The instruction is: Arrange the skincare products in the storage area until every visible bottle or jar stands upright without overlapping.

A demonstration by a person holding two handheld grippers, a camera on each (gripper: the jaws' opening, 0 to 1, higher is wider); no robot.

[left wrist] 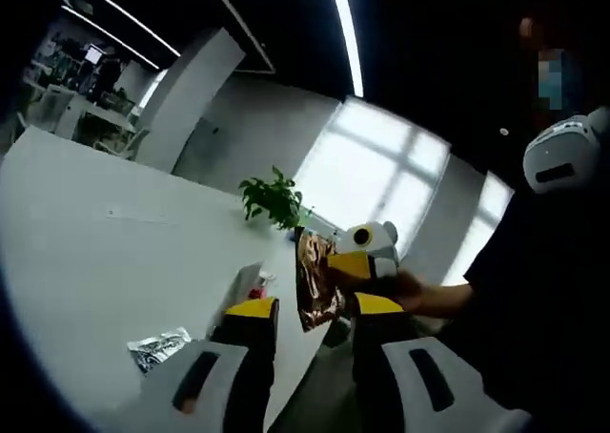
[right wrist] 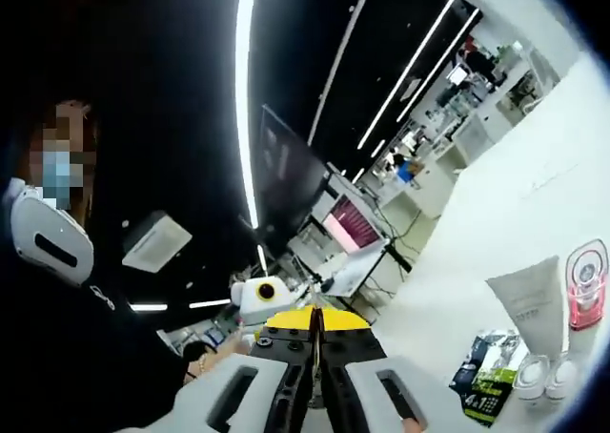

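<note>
Your left gripper gapes empty; your right gripper pinches the thin, crinkly brown sachet by its edge.

Open white table; sachet and plant along its edge.

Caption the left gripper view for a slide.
Right gripper holds a brown foil sachet beyond the open left gripper over a white table.
</note>
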